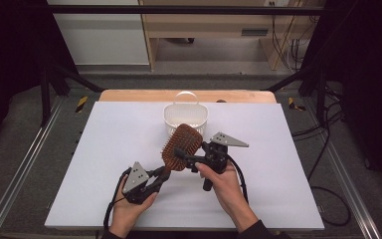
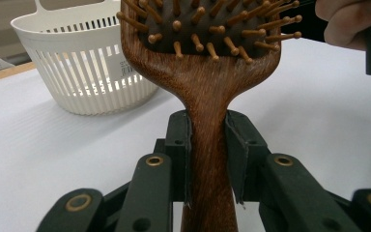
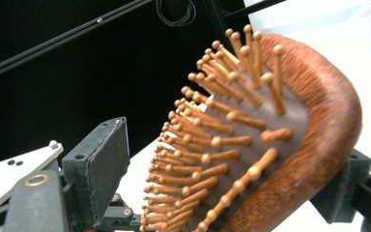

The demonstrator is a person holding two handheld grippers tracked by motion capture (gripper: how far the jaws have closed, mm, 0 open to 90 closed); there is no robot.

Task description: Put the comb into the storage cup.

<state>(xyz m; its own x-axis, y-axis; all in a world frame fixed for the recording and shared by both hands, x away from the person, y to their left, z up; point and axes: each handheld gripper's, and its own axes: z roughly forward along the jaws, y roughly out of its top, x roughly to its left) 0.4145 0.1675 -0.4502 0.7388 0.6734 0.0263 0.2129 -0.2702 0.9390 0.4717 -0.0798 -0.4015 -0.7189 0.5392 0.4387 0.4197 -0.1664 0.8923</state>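
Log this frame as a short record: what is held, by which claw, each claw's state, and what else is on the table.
held item: wooden hairbrush, lifted off the table, bristles facing the person
left claw: shut on the brush handle, pads pressed on both sides
right claw: around the brush head; one jaw stands clear of the bristle tips, so not clamped
nearby: white slatted basket with a handle, just behind the brush
surface: white table
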